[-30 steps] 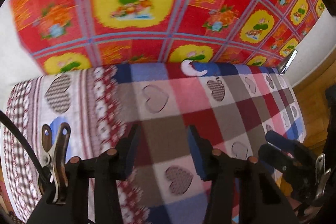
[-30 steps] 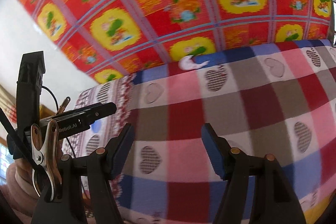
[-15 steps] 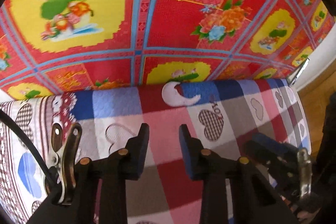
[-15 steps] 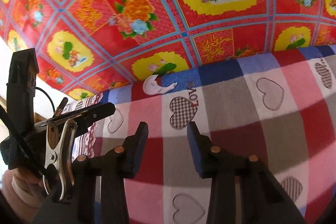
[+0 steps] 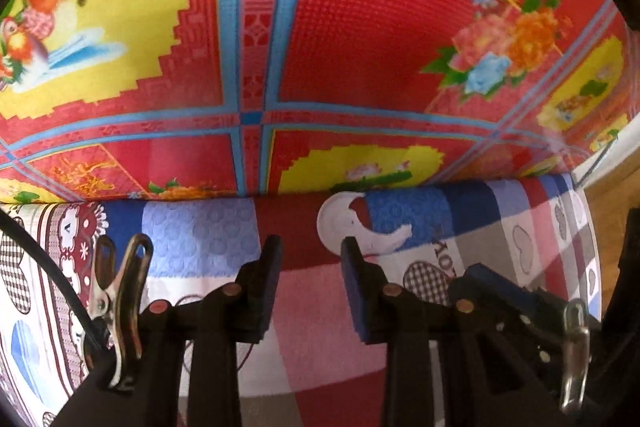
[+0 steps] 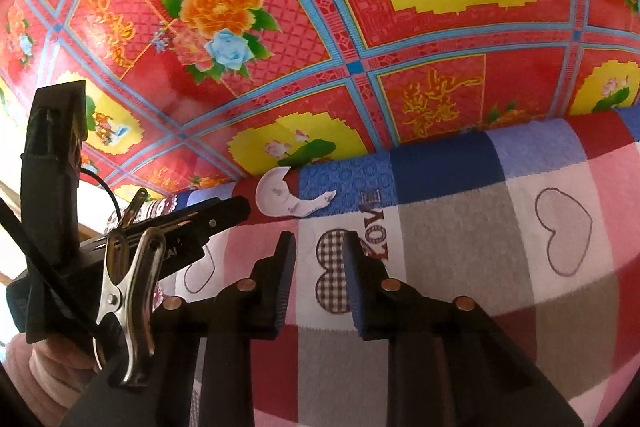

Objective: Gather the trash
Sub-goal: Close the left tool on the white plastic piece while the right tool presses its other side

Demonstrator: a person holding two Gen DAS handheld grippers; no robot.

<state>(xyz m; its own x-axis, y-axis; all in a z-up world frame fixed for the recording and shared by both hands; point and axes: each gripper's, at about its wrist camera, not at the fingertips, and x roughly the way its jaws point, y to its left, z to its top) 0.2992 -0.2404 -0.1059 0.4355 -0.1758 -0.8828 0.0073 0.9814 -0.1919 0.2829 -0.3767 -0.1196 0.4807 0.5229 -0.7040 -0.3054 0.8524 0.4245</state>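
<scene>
White scrap [image 5: 360, 227] sits at blanket [image 5: 320, 327] edge; I've been narrowing my right claw [image 6: 318, 277], empty, both claws parted, to pinch it.

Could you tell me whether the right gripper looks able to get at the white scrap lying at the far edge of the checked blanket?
Probably yes: nothing lies between the right gripper and the white scrap, which sits exposed on the checked blanket. Its narrowed jaws, which have just been closing, hold nothing.
</scene>
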